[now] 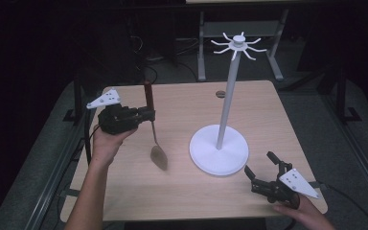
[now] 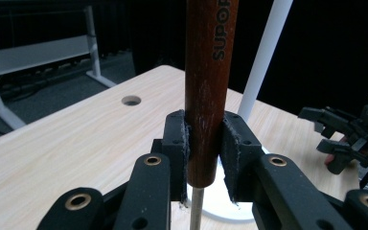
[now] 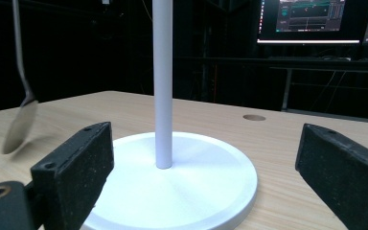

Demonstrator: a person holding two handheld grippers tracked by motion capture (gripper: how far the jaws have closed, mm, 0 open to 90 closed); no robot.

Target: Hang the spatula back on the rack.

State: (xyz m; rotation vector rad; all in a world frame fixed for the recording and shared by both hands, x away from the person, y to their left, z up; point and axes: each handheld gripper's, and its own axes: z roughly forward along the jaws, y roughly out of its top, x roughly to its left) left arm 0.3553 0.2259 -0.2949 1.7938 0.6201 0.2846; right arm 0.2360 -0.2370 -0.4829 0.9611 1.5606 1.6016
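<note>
My left gripper (image 2: 206,158) clenched the spoon's (image 1: 158,155) stiff, light wooden handle (image 2: 210,86) and it hung plumb. My right gripper (image 1: 264,168) stood released near the white stand (image 1: 219,149).

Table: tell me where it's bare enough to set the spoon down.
Bare table lies between the left gripper and the stand's pole, plus the near edge. Crowded around the stand's base and right gripper. The spoon hangs clamped.

Camera layout: one overhead, two gripper-mounted.
High view looks down on the table (image 1: 124,191); both gripper views sit low and close, sharing the white stand (image 1: 219,152) (image 2: 263,57) (image 3: 163,86).
</note>
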